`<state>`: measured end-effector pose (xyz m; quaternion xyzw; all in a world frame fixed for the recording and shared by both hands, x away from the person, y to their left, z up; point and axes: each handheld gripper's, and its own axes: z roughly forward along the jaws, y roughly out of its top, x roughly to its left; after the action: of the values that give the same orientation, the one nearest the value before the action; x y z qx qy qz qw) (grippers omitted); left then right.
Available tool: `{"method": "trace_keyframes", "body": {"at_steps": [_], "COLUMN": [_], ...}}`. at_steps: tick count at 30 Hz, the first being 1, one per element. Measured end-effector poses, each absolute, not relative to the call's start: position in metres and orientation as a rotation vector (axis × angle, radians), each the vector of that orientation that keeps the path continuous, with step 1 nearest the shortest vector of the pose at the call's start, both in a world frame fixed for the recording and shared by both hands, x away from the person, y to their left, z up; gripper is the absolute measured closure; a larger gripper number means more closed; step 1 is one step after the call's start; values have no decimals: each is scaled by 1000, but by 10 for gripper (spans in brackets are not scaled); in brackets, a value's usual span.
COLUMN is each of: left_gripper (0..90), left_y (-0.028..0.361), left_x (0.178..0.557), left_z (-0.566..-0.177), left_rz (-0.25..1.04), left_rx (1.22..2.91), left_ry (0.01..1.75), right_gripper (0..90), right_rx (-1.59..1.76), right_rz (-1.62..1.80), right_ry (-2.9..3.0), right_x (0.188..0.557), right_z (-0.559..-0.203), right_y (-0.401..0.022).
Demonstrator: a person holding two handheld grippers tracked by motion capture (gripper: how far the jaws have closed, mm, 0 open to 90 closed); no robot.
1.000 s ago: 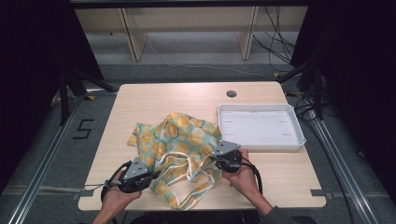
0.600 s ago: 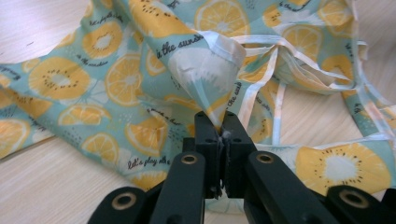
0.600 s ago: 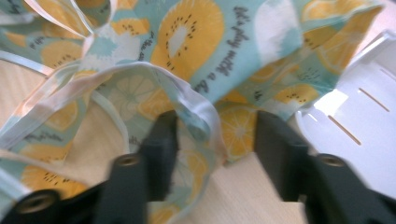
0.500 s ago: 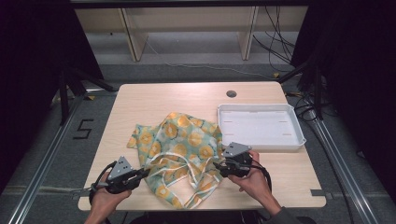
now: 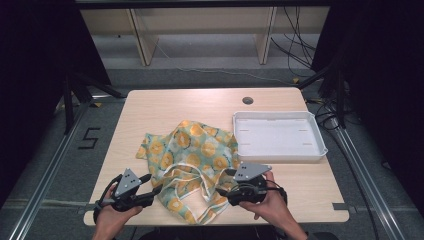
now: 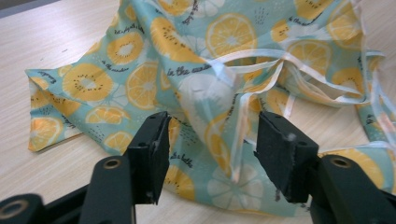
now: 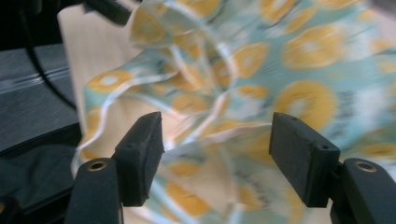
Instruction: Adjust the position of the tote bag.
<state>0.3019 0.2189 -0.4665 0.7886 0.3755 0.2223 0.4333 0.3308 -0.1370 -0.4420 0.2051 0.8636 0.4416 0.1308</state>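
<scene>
A teal cloth (image 5: 192, 155) printed with orange fruit slices and trimmed with white ribbon straps lies crumpled on the wooden table (image 5: 200, 102). My left gripper (image 5: 152, 191) is at its front left corner, pointing right. In the left gripper view its jaws (image 6: 212, 135) have just been opening and stand apart, with a fold of cloth (image 6: 187, 70) lying between them untouched. My right gripper (image 5: 222, 189) is at the cloth's front right, pointing left. Its jaws (image 7: 217, 135) have also just been opening and hold nothing; the blurred cloth (image 7: 303, 60) hangs loose beyond them.
A shallow white tray (image 5: 280, 156) sits at the table's right side, close to the cloth's right edge. A round cable hole (image 5: 247, 100) is near the far edge. Dark floor and metal rails surround the table.
Both pairs of jaws have opened. The right gripper has drawn back toward the table's front edge and the left has shifted slightly left. The cloth's front part now lies looser and more spread.
</scene>
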Motion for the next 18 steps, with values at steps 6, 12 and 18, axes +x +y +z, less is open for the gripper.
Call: {"method": "trace_keyframes", "body": {"at_steps": [6,12,18], "left_gripper": [417,408,392], "left_y": [216,218,217], "left_x": [299,299,298], "left_z": [-467,-468,-466], "left_rz": [562,562,568], "left_rx": [1986,1980,1968], "left_ry": [919,948,959], "right_gripper": [349,305,501], "right_rx": [719,790,740], "right_rz": [1170,1178,1188], "right_ry": [2644,2694,2749], "right_x": [330,338,350], "right_z": [-466,-478,-490], "right_y": [-123,-120,-100]}}
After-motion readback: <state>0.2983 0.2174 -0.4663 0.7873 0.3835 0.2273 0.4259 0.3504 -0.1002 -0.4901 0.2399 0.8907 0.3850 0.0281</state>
